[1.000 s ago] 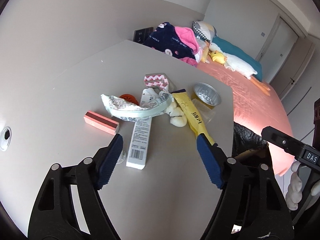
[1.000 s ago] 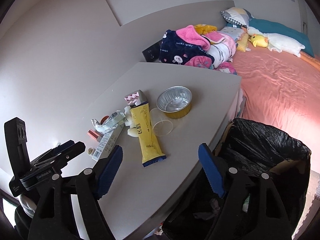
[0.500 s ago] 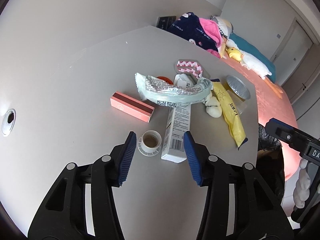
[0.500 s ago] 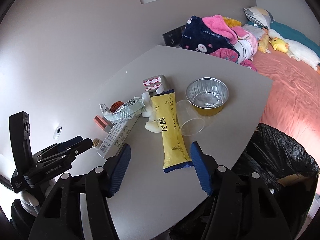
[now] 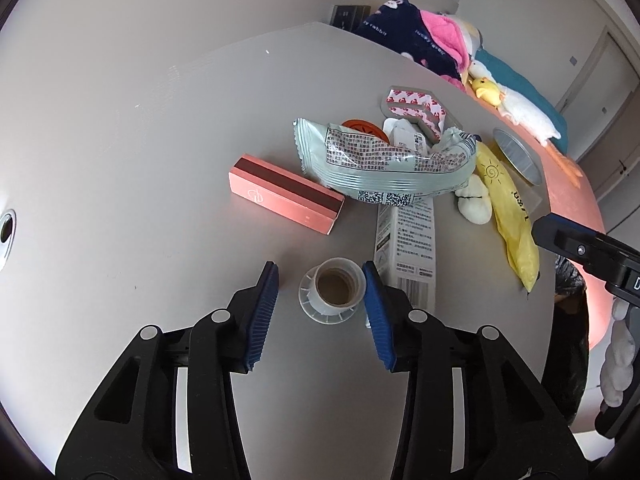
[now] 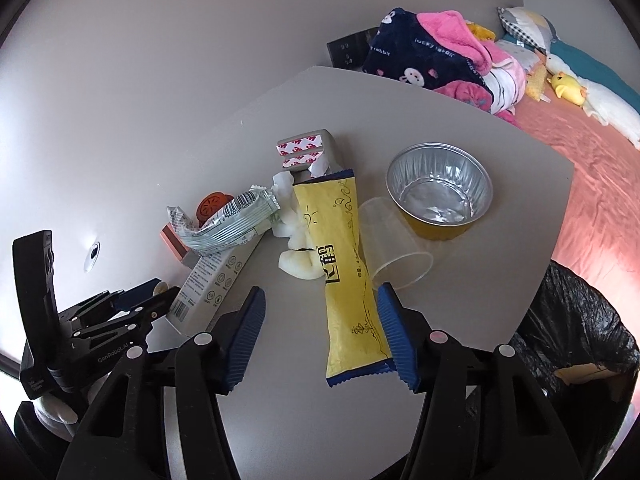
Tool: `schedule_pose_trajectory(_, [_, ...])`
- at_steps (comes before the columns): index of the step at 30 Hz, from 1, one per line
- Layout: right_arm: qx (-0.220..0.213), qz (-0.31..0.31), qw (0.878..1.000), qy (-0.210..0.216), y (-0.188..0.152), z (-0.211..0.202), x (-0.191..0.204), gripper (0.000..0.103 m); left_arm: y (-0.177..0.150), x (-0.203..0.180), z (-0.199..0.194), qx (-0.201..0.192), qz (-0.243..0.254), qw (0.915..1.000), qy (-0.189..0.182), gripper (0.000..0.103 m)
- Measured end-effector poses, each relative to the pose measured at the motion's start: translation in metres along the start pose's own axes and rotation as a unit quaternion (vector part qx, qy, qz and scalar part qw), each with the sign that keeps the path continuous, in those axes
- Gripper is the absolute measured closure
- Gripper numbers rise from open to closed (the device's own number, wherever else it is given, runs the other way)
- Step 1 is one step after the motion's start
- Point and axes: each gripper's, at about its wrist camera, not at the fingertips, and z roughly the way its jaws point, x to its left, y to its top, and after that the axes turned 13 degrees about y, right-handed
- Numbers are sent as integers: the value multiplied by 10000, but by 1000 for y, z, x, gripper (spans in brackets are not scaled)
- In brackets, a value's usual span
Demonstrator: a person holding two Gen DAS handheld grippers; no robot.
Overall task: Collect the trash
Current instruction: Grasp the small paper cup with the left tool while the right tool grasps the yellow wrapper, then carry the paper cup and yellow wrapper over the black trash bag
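Note:
Trash lies on a grey table [image 5: 140,140]. My left gripper [image 5: 320,284] is open around a small white bottle cap [image 5: 334,290]; its right finger touches the cap, the left stands apart. Beyond lie a pink box [image 5: 284,196], a pale green wrapper [image 5: 384,164] and a white carton [image 5: 406,248]. My right gripper [image 6: 320,304] is open low over the table, straddling the near end of a yellow snack packet [image 6: 344,264]. A clear plastic cup [image 6: 394,246] lies on its side beside a foil bowl [image 6: 438,192]. A black-lined trash bin [image 6: 576,328] stands at the table's right edge.
A grey holder with red-white tape [image 6: 306,152], an orange lid [image 6: 212,206] and white crumpled tissue [image 6: 298,258] lie in the pile. A bed with a pink sheet [image 6: 600,168], blankets [image 6: 432,56] and plush toys lies beyond. A cable hole [image 5: 6,230] is at the left.
Both grippers have moved forward and down toward the table. My left jaws have narrowed around the bottle cap. My right jaws have closed in over the yellow packet.

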Motion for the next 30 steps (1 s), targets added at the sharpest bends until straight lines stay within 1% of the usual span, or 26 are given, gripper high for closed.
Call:
schedule_pose_trajectory(2, [38, -31, 10000, -31, 1, 6, 0, 44, 1, 0, 0, -39, 9, 10000, 8, 64])
schedule_pose_trajectory(5, [86, -56, 9999, -69, 4, 14, -1, 46, 1, 0, 1, -110, 29, 9999, 65, 72])
schedule_pose_trajectory(9, [148, -23, 9998, -139, 5, 24, -4, 53, 2, 2, 1, -163, 21, 9998, 56, 73])
schedule_pose_trajectory(11, [183, -29, 9996, -204, 6, 28, -5, 61, 3, 3, 2, -166, 0, 9999, 25, 74])
schedule_pose_trajectory(12, [205, -19, 9996, -195, 6, 29, -6, 73, 3, 3, 2, -186, -13, 9998, 8, 79])
schedule_pose_trajectory(13, [210, 15, 9997, -160, 6, 29, -8, 78, 6, 4, 1, -214, -30, 9998, -24, 79])
schedule_pose_trajectory(15, [158, 78, 9998, -107, 6, 27, -10, 86, 8, 5, 1, -212, -64, 9997, -44, 79])
schedule_pose_trajectory(18, [59, 129, 9999, -9, 7, 20, -10, 89, 9, 6, -1, -249, -72, 9997, -28, 79])
schedule_pose_trajectory(23, [-138, 139, 9997, 138, 10, 5, -6, 89, 11, 7, -10, -328, -125, 9994, -71, 79])
schedule_pose_trajectory(30, [-417, 234, 9983, 319, 9, -22, -2, 89, 15, 3, -36, -522, -86, 9984, -190, 79])
